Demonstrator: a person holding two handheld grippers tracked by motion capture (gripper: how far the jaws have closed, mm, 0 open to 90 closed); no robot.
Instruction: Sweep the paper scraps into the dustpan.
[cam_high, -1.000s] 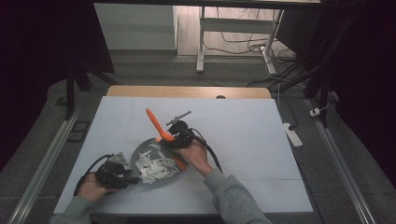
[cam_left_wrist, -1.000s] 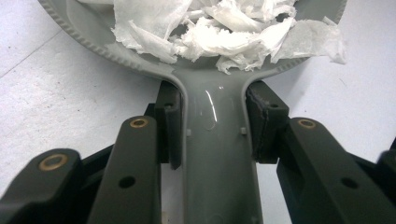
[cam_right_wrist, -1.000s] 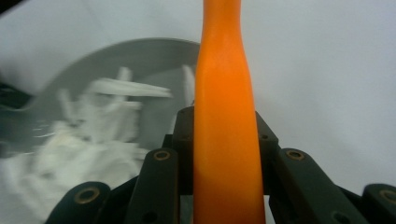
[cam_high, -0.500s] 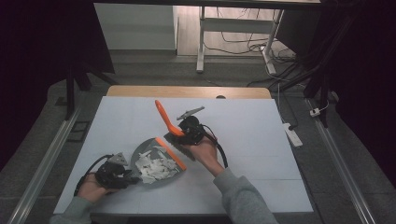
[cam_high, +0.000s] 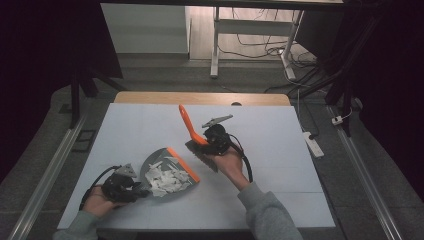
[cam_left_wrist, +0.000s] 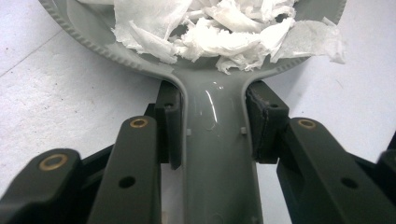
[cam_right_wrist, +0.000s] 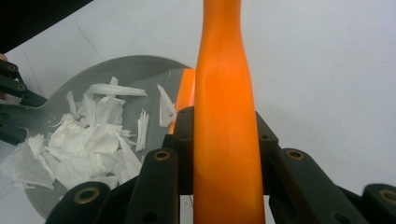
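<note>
The white worktop (cam_high: 300, 150) carries the grey plastic dustpan with an orange lip (cam_high: 172, 162), laid flat near its front left; torn white paper scraps (cam_high: 165, 179) are held in the pan; its handle is clamped by the left tongs (cam_left_wrist: 212, 123); the orange-handled brush (cam_high: 192, 131), raised right of the pan, is gripped by the right tongs (cam_right_wrist: 224, 140).

A lab-style recording room, dim around one lit table.

A white-topped table (cam_high: 150, 135) with a wood far edge stands on grey floor. Beyond the table, cables (cam_high: 260, 37) trail under a white metal desk frame (cam_high: 216, 45); right of the table lies a power strip (cam_high: 311, 142); dark stands rise at both sides of it.
</note>
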